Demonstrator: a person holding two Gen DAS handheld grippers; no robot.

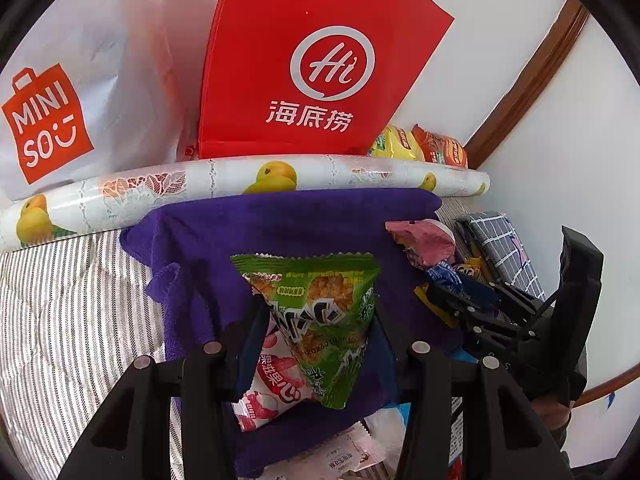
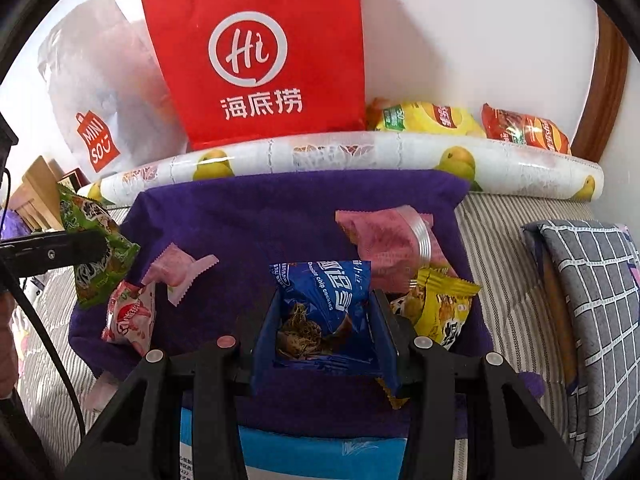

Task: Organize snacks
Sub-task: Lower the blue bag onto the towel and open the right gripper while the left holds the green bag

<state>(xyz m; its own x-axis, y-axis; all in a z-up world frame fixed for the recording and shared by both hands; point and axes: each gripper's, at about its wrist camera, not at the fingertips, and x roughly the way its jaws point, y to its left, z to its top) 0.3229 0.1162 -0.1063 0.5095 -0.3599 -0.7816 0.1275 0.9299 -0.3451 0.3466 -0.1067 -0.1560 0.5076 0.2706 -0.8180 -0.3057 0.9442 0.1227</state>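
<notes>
My left gripper [image 1: 316,320] is shut on a green snack packet [image 1: 320,312], held above a purple towel [image 1: 288,220]; a pink-and-white lychee packet [image 1: 268,384] hangs with it. My right gripper [image 2: 324,316] is shut on a blue chocolate-chip cookie packet [image 2: 324,292], with a yellow packet [image 2: 440,308] caught at its right finger. On the towel [image 2: 280,208] lie a pink packet [image 2: 384,236], a small pink wrapper [image 2: 180,268] and a red-white packet [image 2: 128,316]. The left gripper with the green packet [image 2: 96,260] shows at the left of the right wrist view.
A red paper bag [image 2: 260,52] and a white MINISO bag [image 2: 100,92] stand against the wall behind a rolled fruit-print sheet [image 2: 360,156]. Yellow [image 2: 428,118] and red [image 2: 524,130] chip bags lie beside them. A checked cushion [image 2: 588,320] is at right. Striped bedding [image 1: 60,320] surrounds the towel.
</notes>
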